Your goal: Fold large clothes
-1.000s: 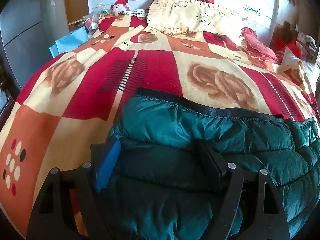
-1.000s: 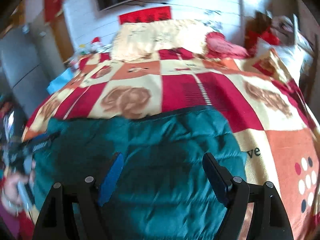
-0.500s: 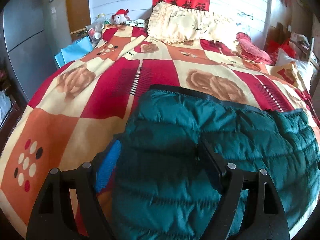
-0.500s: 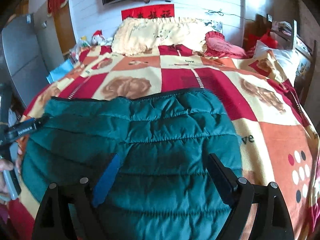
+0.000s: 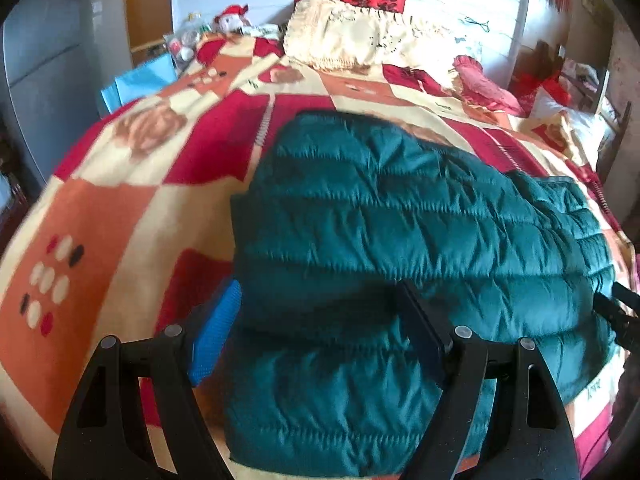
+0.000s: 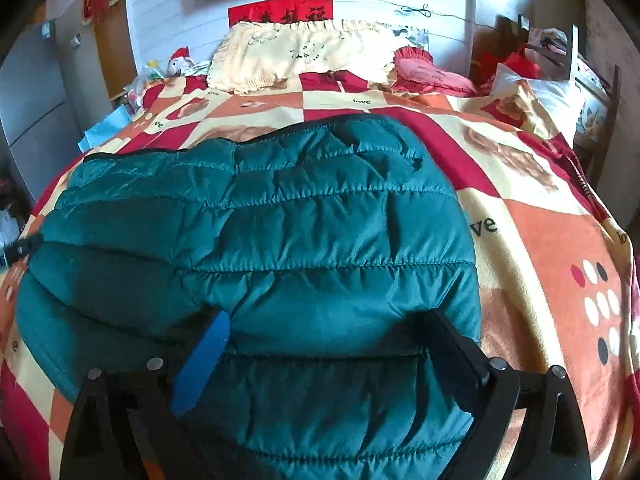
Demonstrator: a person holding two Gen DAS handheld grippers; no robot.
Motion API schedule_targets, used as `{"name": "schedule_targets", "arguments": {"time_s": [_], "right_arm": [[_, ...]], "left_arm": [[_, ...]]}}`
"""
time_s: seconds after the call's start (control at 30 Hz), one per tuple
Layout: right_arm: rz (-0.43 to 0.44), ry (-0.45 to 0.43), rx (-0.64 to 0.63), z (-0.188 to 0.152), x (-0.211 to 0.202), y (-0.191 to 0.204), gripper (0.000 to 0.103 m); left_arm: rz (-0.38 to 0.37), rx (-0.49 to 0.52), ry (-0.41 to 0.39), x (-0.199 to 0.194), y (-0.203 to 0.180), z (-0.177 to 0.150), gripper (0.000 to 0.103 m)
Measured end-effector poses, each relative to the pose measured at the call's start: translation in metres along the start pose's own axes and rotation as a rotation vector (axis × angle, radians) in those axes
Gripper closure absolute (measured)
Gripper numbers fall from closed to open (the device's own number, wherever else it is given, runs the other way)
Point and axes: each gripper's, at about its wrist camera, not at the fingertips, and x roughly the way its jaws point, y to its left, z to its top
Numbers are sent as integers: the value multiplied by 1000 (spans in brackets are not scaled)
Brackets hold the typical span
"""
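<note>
A dark green quilted puffer jacket (image 5: 400, 208) (image 6: 300, 232) lies spread on the bed, its black-trimmed edge on the far side. My left gripper (image 5: 316, 292) hangs over the jacket's near left part. Its jaws stand wide, the blue pad (image 5: 216, 336) just outside the jacket's left edge, and the fabric is not pinched. My right gripper (image 6: 328, 316) is over the near right part. Its jaws are opening, with a bulge of jacket between the fingers and no pad pressing on it. Each view catches a tip of the other gripper (image 5: 616, 312) (image 6: 20, 248) at its edge.
The bed's red, orange and cream checked blanket (image 5: 120, 220) (image 6: 540, 240) surrounds the jacket. A cream pillow (image 6: 300, 52) and a pink cushion (image 6: 428, 72) lie at the head. A grey cabinet (image 5: 40, 60) and a blue bag (image 5: 136, 84) stand on the left.
The jacket now lies flatter and reaches further up the bed. My left gripper slid left to the jacket's edge. The right gripper sank toward the jacket and its jaws spread wider.
</note>
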Motion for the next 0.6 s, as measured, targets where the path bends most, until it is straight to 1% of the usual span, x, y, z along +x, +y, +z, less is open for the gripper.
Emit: {"name": "schedule_targets", "arguments": {"time_s": [0.07, 0.2, 0.3, 0.4, 0.47, 0.6], "right_arm": [[24, 6, 9, 2, -8, -4, 7], [88, -15, 74, 2, -28, -25, 7], [114, -1, 129, 3, -31, -46, 6], [121, 20, 170, 3, -24, -64, 1], [131, 47, 218, 2, -14, -76, 1], [185, 95, 285, 3, 11, -92, 0]], "left_arm": [[-54, -29, 17, -3, 9, -4, 23], [-116, -49, 43, -9, 27, -8, 23], [-153, -83, 50, -11, 39, -8, 23], [-189, -149, 44, -9, 51, -9, 23], [-217, -188, 66, -1, 56, -8, 23], [-262, -238, 100, 16, 62, -8, 23]]}}
